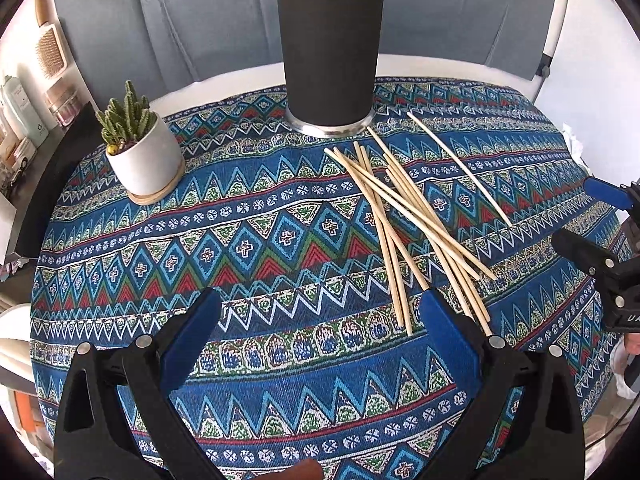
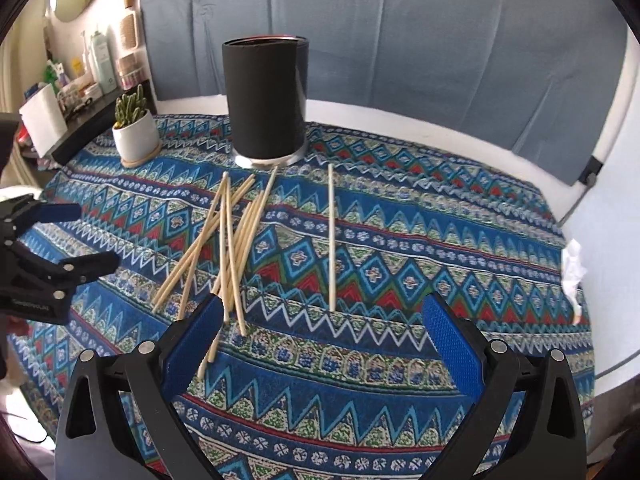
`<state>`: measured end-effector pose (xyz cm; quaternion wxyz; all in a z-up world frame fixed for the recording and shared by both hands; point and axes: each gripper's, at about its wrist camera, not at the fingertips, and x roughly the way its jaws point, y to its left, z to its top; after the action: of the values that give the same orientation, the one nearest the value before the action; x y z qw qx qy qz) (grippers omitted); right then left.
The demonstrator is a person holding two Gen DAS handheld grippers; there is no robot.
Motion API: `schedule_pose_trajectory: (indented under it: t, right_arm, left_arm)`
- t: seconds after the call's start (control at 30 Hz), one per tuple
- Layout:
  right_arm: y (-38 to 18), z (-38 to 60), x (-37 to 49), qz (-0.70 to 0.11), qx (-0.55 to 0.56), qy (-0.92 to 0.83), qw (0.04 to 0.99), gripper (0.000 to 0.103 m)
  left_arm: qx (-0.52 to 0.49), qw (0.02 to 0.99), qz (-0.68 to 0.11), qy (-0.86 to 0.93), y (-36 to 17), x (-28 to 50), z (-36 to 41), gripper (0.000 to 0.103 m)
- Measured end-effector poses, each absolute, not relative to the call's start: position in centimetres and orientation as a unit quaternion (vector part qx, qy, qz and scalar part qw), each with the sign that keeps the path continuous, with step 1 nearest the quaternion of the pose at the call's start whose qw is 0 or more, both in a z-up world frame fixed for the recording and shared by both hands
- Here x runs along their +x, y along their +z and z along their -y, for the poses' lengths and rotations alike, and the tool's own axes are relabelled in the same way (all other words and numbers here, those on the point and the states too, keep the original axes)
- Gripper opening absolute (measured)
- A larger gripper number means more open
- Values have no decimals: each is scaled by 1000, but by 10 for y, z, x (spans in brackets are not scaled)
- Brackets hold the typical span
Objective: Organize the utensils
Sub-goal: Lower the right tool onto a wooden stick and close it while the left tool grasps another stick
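Several pale wooden chopsticks (image 1: 404, 216) lie crossed in a loose pile on the patterned cloth, and one single chopstick (image 1: 460, 168) lies apart to their right. A tall black holder (image 1: 330, 60) with a metal base stands behind them. My left gripper (image 1: 322, 308) hovers open over the cloth, just left of the pile's near ends. In the right wrist view the pile (image 2: 228, 240) sits ahead left, the single chopstick (image 2: 331, 240) straight ahead, the holder (image 2: 266, 100) beyond. My right gripper (image 2: 324, 316) is open and holds nothing.
A small cactus in a white pot (image 1: 140, 152) stands at the table's back left. The blue patterned tablecloth (image 1: 256, 240) covers a round table. A grey backdrop hangs behind. A shelf with bottles (image 2: 96, 68) is at the far left.
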<state>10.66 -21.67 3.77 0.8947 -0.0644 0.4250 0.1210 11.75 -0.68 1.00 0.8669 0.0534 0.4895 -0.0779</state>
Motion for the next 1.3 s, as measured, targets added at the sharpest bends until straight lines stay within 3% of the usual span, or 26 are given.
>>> schedule_pose_trajectory:
  t: [0.53,0.77,1.3]
  right_arm:
    - [-4,198,196,-454,-126,81,879,95]
    - [-17,206,206,-450,-93,72,885,95]
    - [-42,221,215,-455,-34,94,885,96]
  left_arm:
    - [-26,799,-595,-81,-31,212,13,97]
    - [-50,796,-601,-55,-44,238,11,97]
    - [8,823,-566,-44,-54,217,32,98]
